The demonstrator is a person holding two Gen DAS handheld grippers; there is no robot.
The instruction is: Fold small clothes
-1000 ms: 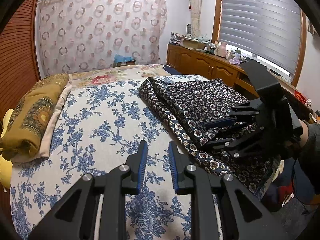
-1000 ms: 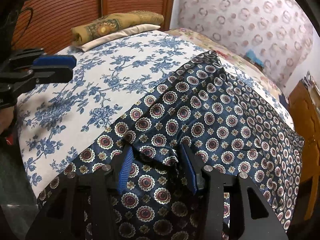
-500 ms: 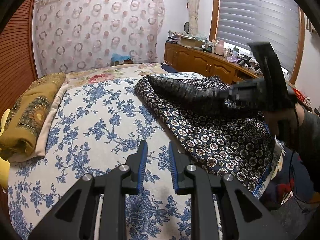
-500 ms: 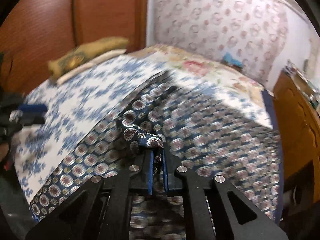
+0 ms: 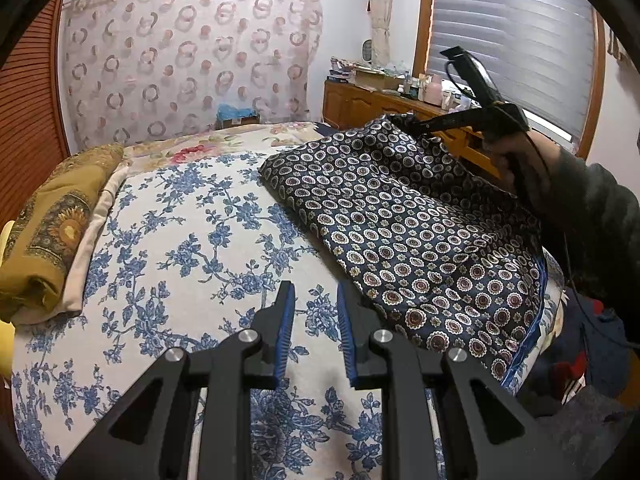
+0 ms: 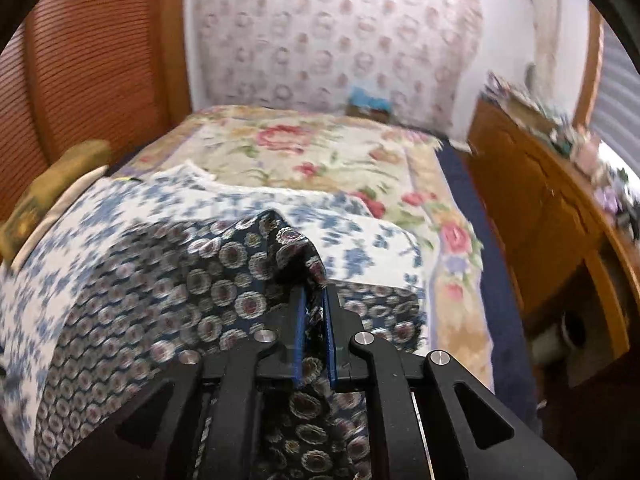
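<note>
Over the blue-flowered bedspread [image 5: 176,240], left claw [image 5: 312,320] parted and empty beside the navy medallion-print garment [image 5: 420,240]; right claw [image 6: 314,320] gripping its raised edge with jaws easing apart, best clamped firmly and carried across evenly; far hem and garment's shape hidden, right view blurred.

light: soft and even, daylight through the window blind [image 5: 508,36] | left view: sharp, colours clear | right view: smeared with blur, bed cover [image 6: 100,232] and patterned cloth [image 6: 168,300] fuzzy | edges: both views bend round, corners black | shadows: faint, no glare
</note>
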